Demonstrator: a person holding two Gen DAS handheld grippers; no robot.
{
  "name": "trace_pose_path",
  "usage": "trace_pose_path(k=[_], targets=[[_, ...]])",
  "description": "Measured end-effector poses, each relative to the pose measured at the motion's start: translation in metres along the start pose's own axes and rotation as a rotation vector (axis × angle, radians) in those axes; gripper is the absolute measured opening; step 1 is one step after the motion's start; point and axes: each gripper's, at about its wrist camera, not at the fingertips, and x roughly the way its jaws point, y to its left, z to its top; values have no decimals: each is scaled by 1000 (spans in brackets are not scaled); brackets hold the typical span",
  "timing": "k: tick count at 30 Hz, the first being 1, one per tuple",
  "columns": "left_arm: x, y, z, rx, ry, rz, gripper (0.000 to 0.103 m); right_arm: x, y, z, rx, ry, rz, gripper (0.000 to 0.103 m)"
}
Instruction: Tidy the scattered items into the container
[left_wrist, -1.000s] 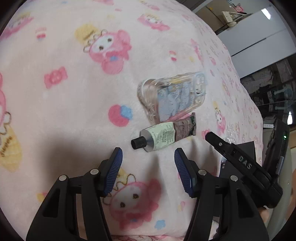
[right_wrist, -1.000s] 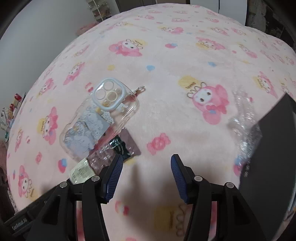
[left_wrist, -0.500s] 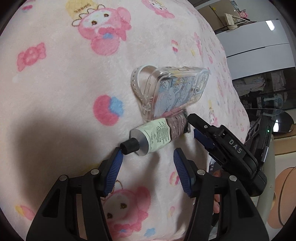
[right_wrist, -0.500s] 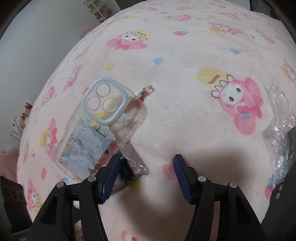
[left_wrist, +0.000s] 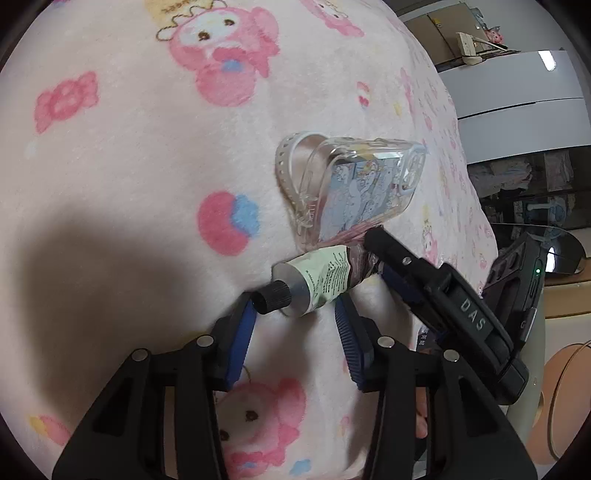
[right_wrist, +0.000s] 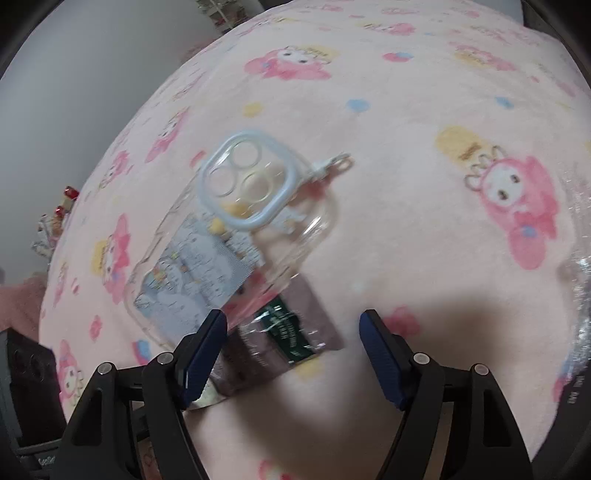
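Note:
A pale green cream tube (left_wrist: 317, 280) with a black cap lies on the pink blanket. A clear phone case (left_wrist: 362, 188) printed with cartoons leans over its tail. My left gripper (left_wrist: 293, 328) has the cap end just inside its fingertips. Its jaws are closing, and the pads do not press on the tube. My right gripper (right_wrist: 291, 343) comes in from the other side. Its jaws are opening wide around the tube's crimped tail (right_wrist: 291, 328), without gripping it. The phone case (right_wrist: 236, 236) lies just past its left finger.
The cartoon-print blanket (left_wrist: 110, 184) covers the whole surface. Crinkled clear plastic (right_wrist: 576, 258) lies at the right edge of the right wrist view, with a dark box edge (right_wrist: 576, 406) below it. Furniture and a white cabinet (left_wrist: 517, 92) stand beyond the bed.
The left gripper has closed in on the tube's cap end and its jaws have narrowed. The right gripper has dropped toward the tube's tail and its jaws have widened.

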Motion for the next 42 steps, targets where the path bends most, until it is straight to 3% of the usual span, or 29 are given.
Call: trace_pose_path(k=[2,6,9,14,19,21,25,30,31,33,36,39,42], targets=[[-4,0,0,0,-17,-8,47,-1,2,-2,-2,5,17,72],[-24,-2,0,1,-101,-10,47,-17,8,-8,-13,3,20,57],[-38,-3,0,1,-149,18,47,-31,15,-24,-41,26,56,56],[-24,9,2,-27,-107,57,49,-41,26,-35,-104,31,9,56],[-18,15,3,-43,-95,31,61,-17,19,-27,-81,64,-40,56],[-9,15,5,-52,-59,23,62,-11,14,-28,-63,73,-17,61],[-9,12,4,-43,-55,3,52,-6,15,-33,-67,90,70,62],[-28,-5,-7,29,-117,49,49,-28,29,-35,-82,60,84,48],[-31,-12,-11,50,-113,21,42,-38,31,-37,-87,51,85,44],[-37,-25,-21,84,-69,-71,40,-58,34,-45,-96,53,136,37],[-48,-47,-38,141,-111,-38,39,-90,45,-63,-146,12,65,33],[-54,-48,-47,121,-99,-25,40,-105,37,-76,-97,33,75,33],[-68,-36,-47,107,-157,69,42,-115,20,-85,-52,30,52,34]])
